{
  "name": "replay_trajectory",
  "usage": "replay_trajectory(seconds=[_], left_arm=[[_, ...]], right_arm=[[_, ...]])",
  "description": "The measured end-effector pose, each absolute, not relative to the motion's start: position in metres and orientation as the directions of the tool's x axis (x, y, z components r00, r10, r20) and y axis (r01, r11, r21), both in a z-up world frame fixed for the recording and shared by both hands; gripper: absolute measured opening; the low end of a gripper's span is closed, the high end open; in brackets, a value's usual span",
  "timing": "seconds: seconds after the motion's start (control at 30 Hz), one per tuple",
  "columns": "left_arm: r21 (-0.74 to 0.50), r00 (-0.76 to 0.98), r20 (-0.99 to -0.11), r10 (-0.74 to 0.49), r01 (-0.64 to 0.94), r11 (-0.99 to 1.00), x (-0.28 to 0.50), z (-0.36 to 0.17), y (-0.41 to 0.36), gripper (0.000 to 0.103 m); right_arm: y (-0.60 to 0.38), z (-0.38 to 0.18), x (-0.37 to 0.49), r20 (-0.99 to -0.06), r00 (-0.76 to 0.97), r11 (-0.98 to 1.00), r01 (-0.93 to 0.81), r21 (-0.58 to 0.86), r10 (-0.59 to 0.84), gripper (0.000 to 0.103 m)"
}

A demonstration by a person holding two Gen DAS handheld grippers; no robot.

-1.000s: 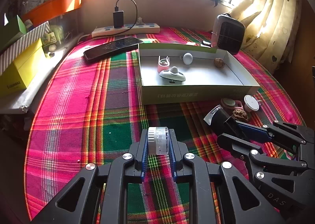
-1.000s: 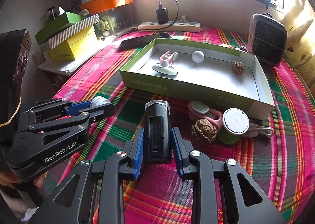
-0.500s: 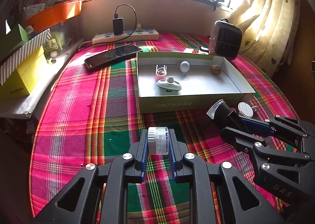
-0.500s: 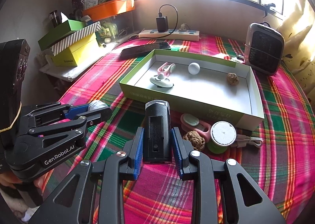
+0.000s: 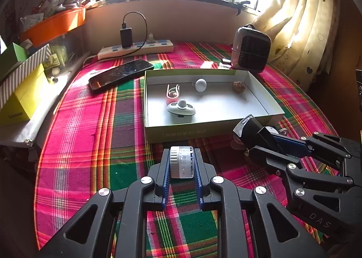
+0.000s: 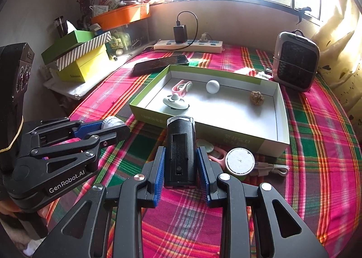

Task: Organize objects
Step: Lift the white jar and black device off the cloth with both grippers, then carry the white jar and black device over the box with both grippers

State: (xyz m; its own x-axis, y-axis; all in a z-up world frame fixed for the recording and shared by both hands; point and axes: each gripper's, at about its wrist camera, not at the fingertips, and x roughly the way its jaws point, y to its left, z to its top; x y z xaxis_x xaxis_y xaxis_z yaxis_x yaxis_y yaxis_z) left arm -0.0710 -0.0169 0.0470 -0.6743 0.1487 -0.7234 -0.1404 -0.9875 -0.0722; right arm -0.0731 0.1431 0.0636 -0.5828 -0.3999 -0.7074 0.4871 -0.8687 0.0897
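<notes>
My left gripper (image 5: 181, 162) is shut on a small white round jar (image 5: 181, 162), held above the plaid cloth in front of the green box (image 5: 181, 132). My right gripper (image 6: 180, 156) is shut on a black flashlight (image 6: 179, 147), also raised before the box (image 6: 237, 135). The box holds a pink clip (image 6: 182, 87), a white ball (image 6: 212, 86), a walnut (image 6: 256, 97) and a white round gadget (image 6: 175, 101). On the cloth by the box lie a green spool with a white top (image 6: 240, 162), another pink clip (image 6: 215, 152) and a small cable (image 6: 273, 168).
A phone (image 5: 121, 73) lies behind the box. A power strip with a charger (image 5: 135, 47) is at the back wall. A small heater (image 5: 251, 48) stands at the back right. Stacked boxes (image 6: 79, 58) sit on the left ledge. A curtain (image 5: 301, 24) hangs at right.
Both grippers have lifted and pulled back from the box with their objects still held; the table and box look smaller and farther. The walnut on the cloth is now hidden behind the flashlight.
</notes>
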Motion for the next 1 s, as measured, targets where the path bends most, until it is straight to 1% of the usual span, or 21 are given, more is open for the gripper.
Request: replay_trajectory(seconds=[0.63, 1.0], left_arm=[[-0.088, -0.674, -0.713, 0.195, -0.19, -0.978, -0.091, 0.059, 0.003, 0.017], [-0.092, -0.673, -0.709, 0.211, -0.208, -0.974, -0.11, 0.061, 0.011, 0.017]], right_arm=[[0.164, 0.079, -0.09, -0.692, -0.618, -0.89, 0.448, 0.082, -0.374, 0.029], [0.177, 0.084, -0.119, -0.706, -0.618, -0.907, 0.412, 0.086, -0.347, 0.029]])
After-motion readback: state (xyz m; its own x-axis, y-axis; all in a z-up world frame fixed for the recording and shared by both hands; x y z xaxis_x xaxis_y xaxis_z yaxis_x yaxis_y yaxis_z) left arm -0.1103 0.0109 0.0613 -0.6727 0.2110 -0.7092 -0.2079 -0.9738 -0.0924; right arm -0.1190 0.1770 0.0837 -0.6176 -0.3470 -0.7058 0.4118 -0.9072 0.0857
